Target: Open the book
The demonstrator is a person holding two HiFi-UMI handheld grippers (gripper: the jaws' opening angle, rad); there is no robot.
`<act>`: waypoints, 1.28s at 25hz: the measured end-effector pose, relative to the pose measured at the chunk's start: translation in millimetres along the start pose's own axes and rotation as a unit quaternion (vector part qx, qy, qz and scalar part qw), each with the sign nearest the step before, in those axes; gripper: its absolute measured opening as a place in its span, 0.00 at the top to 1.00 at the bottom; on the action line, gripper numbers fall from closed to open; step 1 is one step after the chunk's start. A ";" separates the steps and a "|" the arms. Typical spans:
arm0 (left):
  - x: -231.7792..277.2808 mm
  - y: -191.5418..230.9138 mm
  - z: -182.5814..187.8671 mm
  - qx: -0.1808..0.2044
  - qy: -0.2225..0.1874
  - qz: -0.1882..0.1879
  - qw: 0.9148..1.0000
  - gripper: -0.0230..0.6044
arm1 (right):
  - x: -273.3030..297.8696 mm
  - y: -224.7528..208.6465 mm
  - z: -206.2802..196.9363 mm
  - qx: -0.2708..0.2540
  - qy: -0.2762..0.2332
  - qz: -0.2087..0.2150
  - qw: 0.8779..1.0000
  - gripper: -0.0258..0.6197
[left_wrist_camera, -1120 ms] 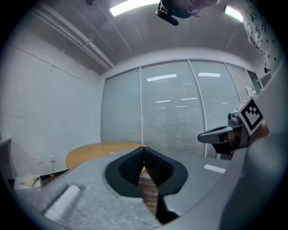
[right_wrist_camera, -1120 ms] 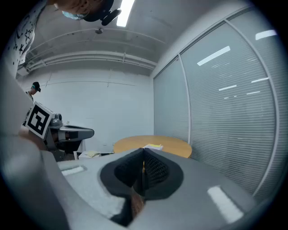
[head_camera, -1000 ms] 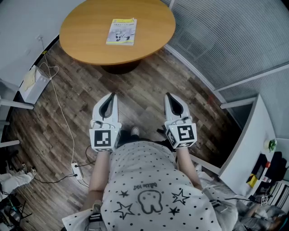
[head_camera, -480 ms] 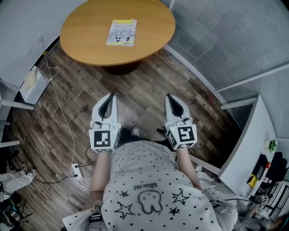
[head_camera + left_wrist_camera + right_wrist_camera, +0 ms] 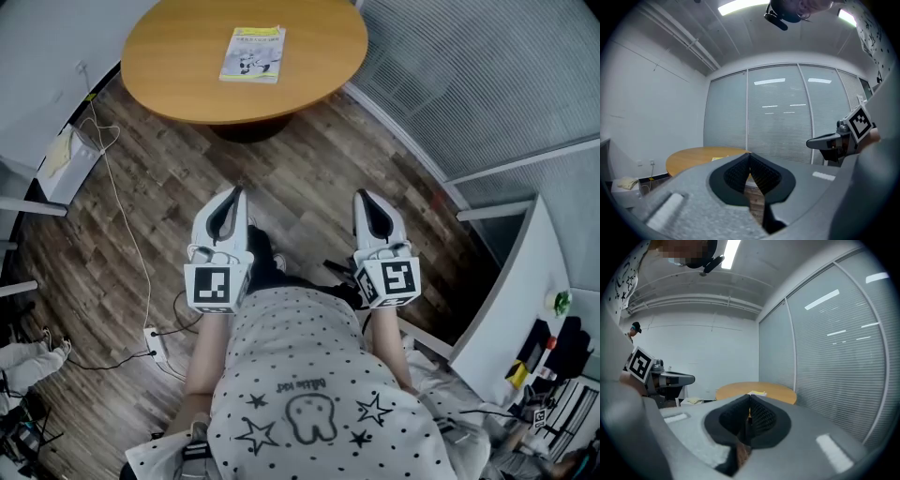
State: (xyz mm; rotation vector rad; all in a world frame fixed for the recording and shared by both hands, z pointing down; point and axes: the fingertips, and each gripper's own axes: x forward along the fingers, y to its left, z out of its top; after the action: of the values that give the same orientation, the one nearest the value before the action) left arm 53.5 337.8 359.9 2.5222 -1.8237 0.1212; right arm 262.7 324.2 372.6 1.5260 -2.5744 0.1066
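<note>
Plainly, there is one book (image 5: 253, 54) to deal with, lying flat and cover-up on the far part of the one round wooden surface (image 5: 178, 66), with nothing else on that top that I can make out. It looks a thin, soft-covered thing, so I judge it light and floppy rather than stiff. The cover should bend and lift easily, but the whole book may slide on the smooth wood if pushed from the side, and thin pages could crease or tear under a hard pinch. The best hold is probably the free long edge of the cover, nipped shallowly by one pair of tongs. The other pair would press down near the spine to keep the book from skating, though which long edge is the spine is too small to tell from here. There are two pairs of tongs. The left tongs (image 5: 234, 194) and the right tongs (image 5: 364, 195) are both pressed fully together with nothing between them. They are held out roughly level over the wooden floor (image 5: 309, 169) in front of the person, side by side and well apart from the book and the surface.
</note>
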 end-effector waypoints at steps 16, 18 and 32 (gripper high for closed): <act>88.8 61.8 -2.8 -0.017 0.016 -0.015 1.000 0.95 | 87.9 -14.5 -1.7 0.028 0.034 -0.018 0.999 0.95; 105.9 74.3 1.5 -0.016 0.015 -0.021 1.000 0.95 | 109.6 -14.3 2.0 0.032 0.036 -0.016 0.999 0.95; 210.3 159.2 11.4 -0.003 0.009 -0.068 0.998 0.95 | 245.8 -17.4 27.2 0.036 0.045 -0.036 0.998 0.95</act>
State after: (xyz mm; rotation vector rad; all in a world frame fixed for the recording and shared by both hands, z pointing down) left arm -31.5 87.8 361.3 2.6228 -1.6366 0.1349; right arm 159.4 99.3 385.4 1.5969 -2.4688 0.2554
